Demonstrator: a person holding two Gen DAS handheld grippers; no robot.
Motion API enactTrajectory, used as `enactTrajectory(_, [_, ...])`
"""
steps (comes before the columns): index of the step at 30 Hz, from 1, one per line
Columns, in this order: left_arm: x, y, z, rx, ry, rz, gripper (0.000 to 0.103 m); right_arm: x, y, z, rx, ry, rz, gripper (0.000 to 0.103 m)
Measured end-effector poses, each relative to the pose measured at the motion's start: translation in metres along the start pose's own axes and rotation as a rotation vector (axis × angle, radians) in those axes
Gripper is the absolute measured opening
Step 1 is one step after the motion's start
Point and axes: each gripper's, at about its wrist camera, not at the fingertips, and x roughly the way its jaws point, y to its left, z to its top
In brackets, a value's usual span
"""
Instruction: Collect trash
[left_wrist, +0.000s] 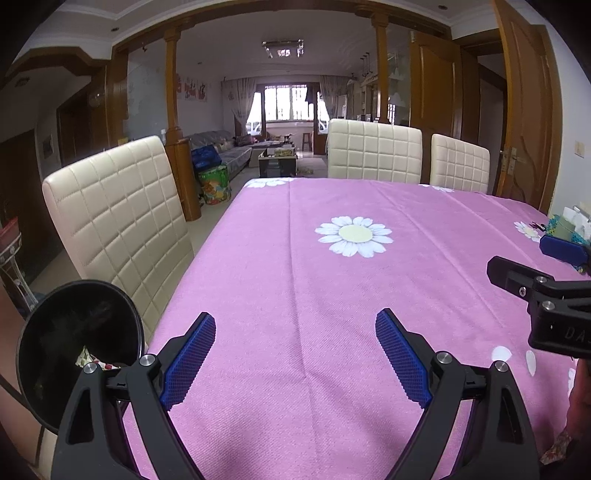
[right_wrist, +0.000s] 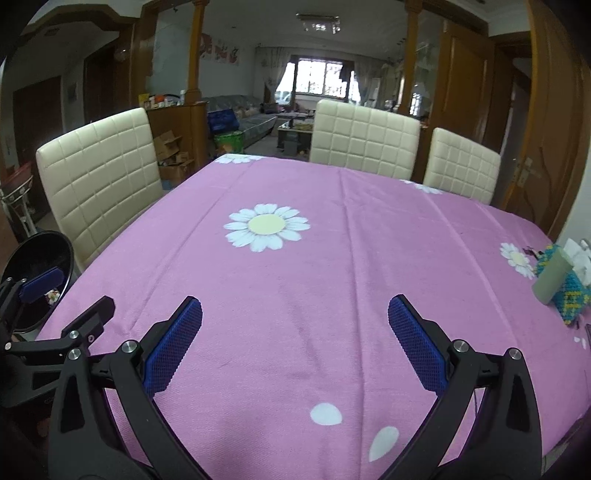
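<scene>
Both the left gripper (left_wrist: 295, 332) and right gripper (right_wrist: 295, 321) hung over the pink cloth (left_wrist: 332, 295), jaws wide apart and holding nothing. The black bin (left_wrist: 77, 350) stood off the table's left edge, scraps of trash (left_wrist: 86, 356) inside.

Both wrist views sit low at the near edge — facing across the pink tablecloth (left_wrist: 332, 295), shared.

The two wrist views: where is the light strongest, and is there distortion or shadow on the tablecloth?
Left wrist view: the far window is overexposed, and the door frame bows from fisheye distortion. Right wrist view: the window is again blown out; soft shadows lie on the pink tablecloth near the open right gripper.
</scene>
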Motion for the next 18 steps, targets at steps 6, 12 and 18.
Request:
enactTrajectory(6, [-0.002, -0.004, 0.002, 0.007, -0.013, -0.007, 0.086, 0.002, -0.005, -0.001, 0.012, 0.016, 0.002, 0.099])
enactTrajectory(12, [-0.004, -0.007, 0.003, 0.014, -0.019, -0.012, 0.086, 0.0, -0.009, -0.001, 0.022, 0.017, -0.002, 0.099])
enactTrajectory(18, [-0.005, -0.011, 0.005, 0.024, -0.023, -0.019, 0.086, -0.003, -0.012, -0.002, 0.027, 0.007, -0.012, 0.099])
